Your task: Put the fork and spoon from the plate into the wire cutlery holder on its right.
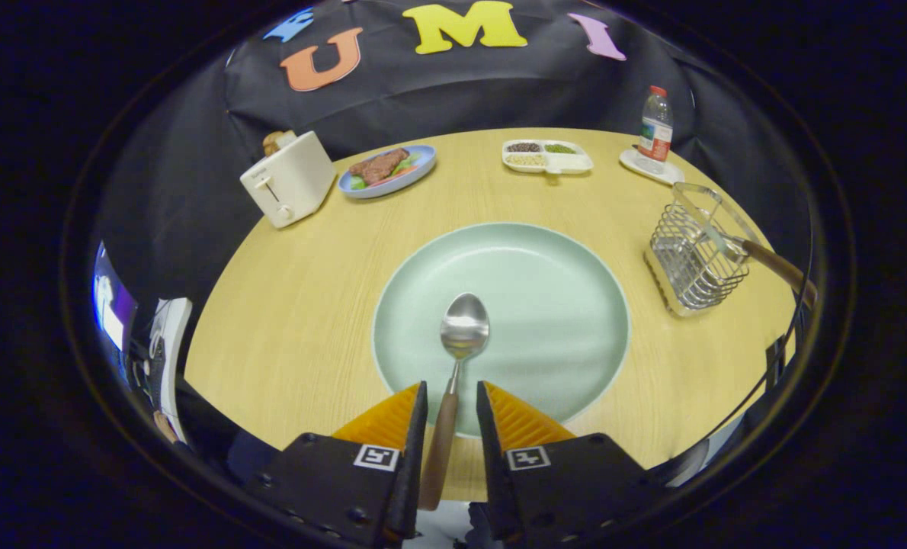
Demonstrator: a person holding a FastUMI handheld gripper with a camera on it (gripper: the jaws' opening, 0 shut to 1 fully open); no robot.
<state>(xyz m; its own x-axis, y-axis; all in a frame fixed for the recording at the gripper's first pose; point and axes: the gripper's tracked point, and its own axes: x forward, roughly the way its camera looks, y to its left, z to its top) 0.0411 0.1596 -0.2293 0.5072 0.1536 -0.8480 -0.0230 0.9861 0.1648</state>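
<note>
A metal spoon [464, 326] with a brown wooden handle lies on the pale green plate [552, 282], bowl pointing away from me. Its handle runs back over the plate's near rim and between my fingers. My gripper [452, 390] is open around that handle: the left finger sits close against it, and a gap shows on the right side. The wire cutlery holder [693, 263] stands to the right of the plate. A wooden-handled utensil [777, 267] leans out of the holder toward the right; its head is hidden inside the wires.
On the round wooden table [293, 305], beyond the plate, stand a white toaster [287, 185], a blue plate of food [386, 170], a divided white dish [546, 155] and a water bottle [655, 130] on a coaster.
</note>
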